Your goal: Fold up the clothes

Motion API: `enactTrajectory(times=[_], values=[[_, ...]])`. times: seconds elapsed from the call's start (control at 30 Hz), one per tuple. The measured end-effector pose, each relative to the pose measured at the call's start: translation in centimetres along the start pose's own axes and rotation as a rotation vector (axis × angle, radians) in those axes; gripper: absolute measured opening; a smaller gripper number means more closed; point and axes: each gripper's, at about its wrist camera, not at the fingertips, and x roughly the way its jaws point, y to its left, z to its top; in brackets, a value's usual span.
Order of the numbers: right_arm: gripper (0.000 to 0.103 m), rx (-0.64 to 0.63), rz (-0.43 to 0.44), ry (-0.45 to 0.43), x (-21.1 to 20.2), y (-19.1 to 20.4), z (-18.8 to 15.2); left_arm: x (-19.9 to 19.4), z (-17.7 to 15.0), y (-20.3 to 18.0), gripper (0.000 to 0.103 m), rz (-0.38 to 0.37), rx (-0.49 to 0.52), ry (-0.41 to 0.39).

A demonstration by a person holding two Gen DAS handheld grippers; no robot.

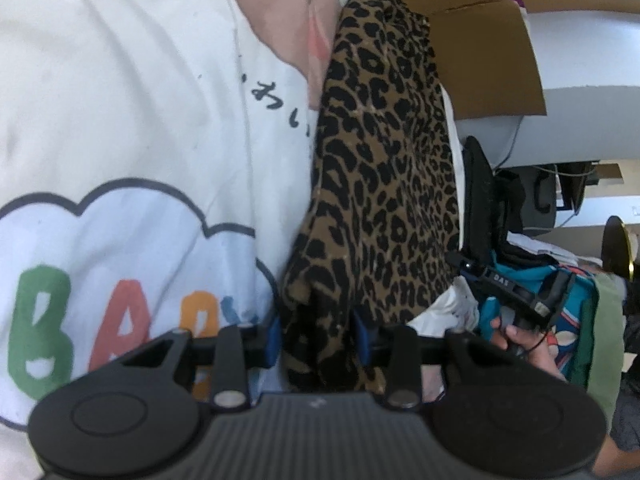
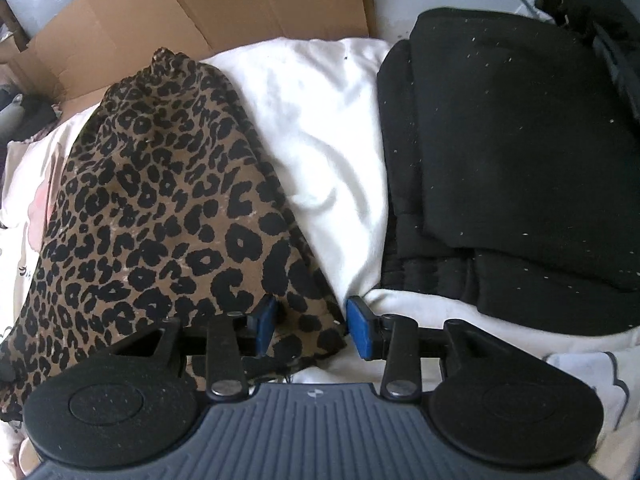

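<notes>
A leopard-print garment (image 1: 380,168) lies in a long strip across white printed bedding (image 1: 120,100). My left gripper (image 1: 318,334) has its blue pads on either side of the near end of that garment, with the cloth bunched between them. In the right wrist view the same leopard garment (image 2: 160,200) spreads to the left, and its near corner lies between the blue pads of my right gripper (image 2: 312,326). The jaws there stand apart with a gap beside the cloth. The right gripper also shows in the left wrist view (image 1: 516,292), held in a hand.
A folded black garment (image 2: 512,152) lies on the right on a white sheet (image 2: 328,128). Flattened cardboard (image 2: 192,4) stands behind the bed, also in the left wrist view (image 1: 480,40). A pile of colourful clothes (image 1: 560,312) sits at the right.
</notes>
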Motion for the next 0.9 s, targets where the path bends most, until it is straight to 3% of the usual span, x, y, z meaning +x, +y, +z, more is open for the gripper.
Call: enactTrajectory(times=[0.1, 0.2, 0.27, 0.33, 0.5, 0.67, 0.9], values=[[0.046, -0.013, 0.014, 0.007, 0.1, 0.0, 0.2, -0.3, -0.2, -0.4, 0.014, 0.013, 0.026, -0.006], [0.046, 0.002, 0.027, 0.002, -0.2, -0.1, 0.3, -0.6, -0.4, -0.4, 0.014, 0.004, 0.03, -0.004], [0.045, 0.004, 0.029, -0.005, -0.4, -0.1, 0.3, -0.7, -0.4, -0.4, 0.015, -0.007, 0.024, 0.0], [0.045, 0.002, 0.032, -0.022, -0.8, 0.0, 0.4, -0.6, -0.4, -0.3, 0.026, 0.009, 0.026, 0.005], [0.045, -0.002, 0.044, -0.063, -1.6, -0.1, 0.9, -0.9, -0.3, 0.1, 0.032, 0.021, 0.034, -0.025], [0.045, -0.046, 0.072, -0.044, -0.5, 0.3, 1.3, -0.7, -0.2, 0.0, 0.033, 0.034, 0.073, -0.032], [0.045, -0.098, 0.096, 0.007, 1.5, 0.4, 2.2, -0.6, -0.5, 0.6, 0.033, -0.004, 0.019, -0.01]])
